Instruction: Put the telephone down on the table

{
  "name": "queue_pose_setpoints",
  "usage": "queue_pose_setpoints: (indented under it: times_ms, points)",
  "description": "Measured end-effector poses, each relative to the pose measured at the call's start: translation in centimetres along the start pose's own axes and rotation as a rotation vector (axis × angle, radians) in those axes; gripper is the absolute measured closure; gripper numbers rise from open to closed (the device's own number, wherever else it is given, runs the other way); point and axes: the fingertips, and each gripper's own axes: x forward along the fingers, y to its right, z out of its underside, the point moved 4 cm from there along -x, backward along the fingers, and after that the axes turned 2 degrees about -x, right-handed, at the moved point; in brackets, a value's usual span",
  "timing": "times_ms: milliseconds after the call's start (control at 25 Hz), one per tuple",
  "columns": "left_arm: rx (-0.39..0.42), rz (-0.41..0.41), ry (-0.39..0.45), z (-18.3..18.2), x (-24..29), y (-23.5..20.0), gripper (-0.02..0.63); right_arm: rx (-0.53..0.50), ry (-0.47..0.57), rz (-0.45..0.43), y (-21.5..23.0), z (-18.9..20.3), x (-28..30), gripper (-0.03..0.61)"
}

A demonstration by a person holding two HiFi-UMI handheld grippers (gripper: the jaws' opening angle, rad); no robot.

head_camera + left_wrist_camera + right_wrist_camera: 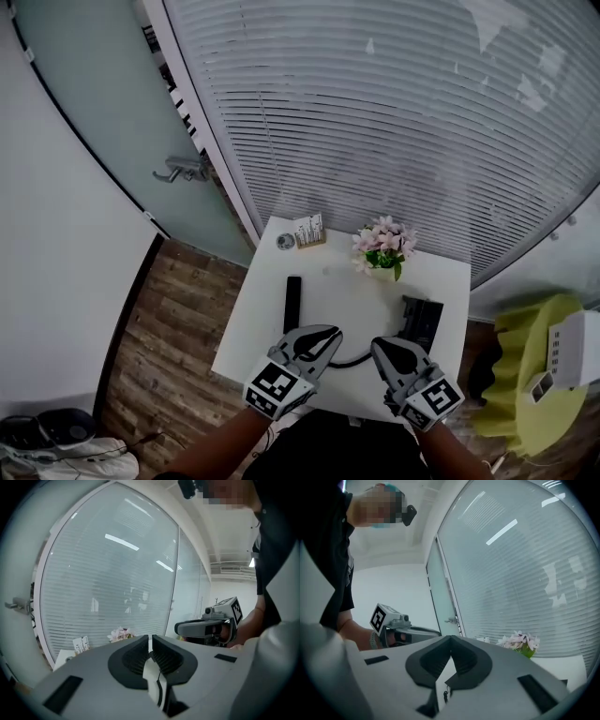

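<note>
The black telephone handset (292, 302) lies flat on the white table (262, 319), left of centre. Its black base (422, 321) sits at the right side, and a dark cord (350, 361) curves between them near the front edge. Both grippers hang in the air above the table's front edge and touch nothing. My left gripper (330, 332) (150, 641) has its jaws drawn together to a thin slit with nothing between them. The jaws of my right gripper (377, 343) (451, 639) meet at the tips, also empty. Each gripper view shows the other gripper alongside.
A pot of pink flowers (382, 248) stands at the table's back, with a card holder (309, 232) and a small round object (286, 242) to its left. Behind is a blinded glass wall and a door handle (183, 171). A yellow-green seat (525, 375) stands to the right.
</note>
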Motion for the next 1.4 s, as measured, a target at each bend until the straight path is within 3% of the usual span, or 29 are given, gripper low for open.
queue_pose_setpoints:
  times_ms: [280,560,680,880,1400]
  points:
    - [0.028,0.009,0.099,-1.6,-1.2,4.1,0.603,-0.058,0.09,-0.038,-2.7,-3.9,-2.5,0.557]
    - [0.013,0.01,0.182,-2.7,-1.6,7.1,0.604,-0.135,0.078,-0.019,-3.4,-4.1,-3.5,0.557]
    - [0.062,0.016,0.184,-3.2,-1.5,7.7,0.604,-0.141,0.105,-0.025,-3.7,-4.5,-3.4,0.557]
    - [0.039,0.04,0.21,-3.3,-1.1,8.2,0.604,-0.143,0.098,0.011,-3.4,-4.4,-3.7,0.557]
    - [0.104,-0.014,0.205,-3.4,-1.2,7.6,0.604,-0.13,0.131,0.028,-3.1,-4.4,-3.8,0.557]
